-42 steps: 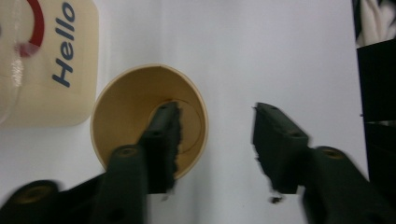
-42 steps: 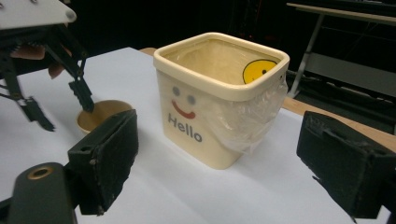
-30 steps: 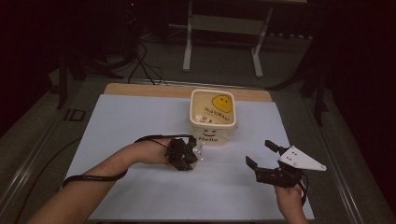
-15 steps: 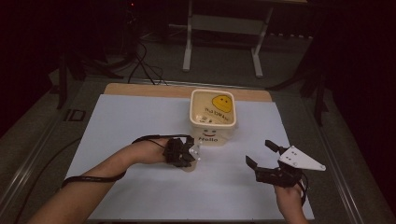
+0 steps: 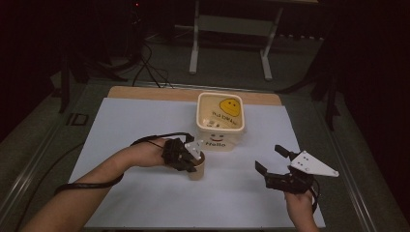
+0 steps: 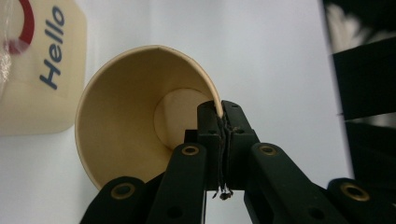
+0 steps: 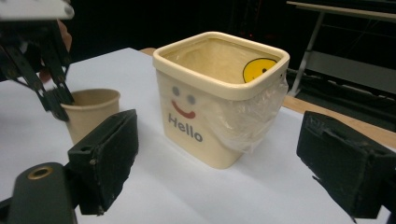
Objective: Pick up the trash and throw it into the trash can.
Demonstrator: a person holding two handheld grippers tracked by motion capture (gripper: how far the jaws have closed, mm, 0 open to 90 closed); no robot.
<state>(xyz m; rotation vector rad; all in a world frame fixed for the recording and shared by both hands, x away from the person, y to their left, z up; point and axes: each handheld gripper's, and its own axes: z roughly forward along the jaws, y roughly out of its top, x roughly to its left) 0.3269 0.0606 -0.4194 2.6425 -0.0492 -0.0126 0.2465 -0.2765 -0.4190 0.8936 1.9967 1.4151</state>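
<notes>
**A:** so where's the paper cup (image 5: 197,167) sitting? From the high view it's on the white sheet (image 5: 121,125), just in front of the cream bin (image 5: 220,121), a bit toward the person's left.

**B:** yep, and it's upright. Base on the sheet, mouth up, long axis vertical. The right gripper view makes that plain: the cup (image 7: 91,119) stands left of the bin (image 7: 217,98), close but with a gap between them.

**A:** and the left gripper (image 5: 186,153)?

**B:** clamped on the cup's rim. In the left gripper view the jaws are pressed together with the thin wall of the cup (image 6: 140,116) pinched between them, and you look straight down to the cup's round bottom. The high view is too small to show that.

**A:** what about the right gripper (image 5: 276,161)?

**B:** jaws wide apart, nothing between them, held above the sheet well right of the cup. Its own view also shows the bin's "Hello" face and a clear plastic liner bunched over one corner, which the high view barely hints at.
</notes>
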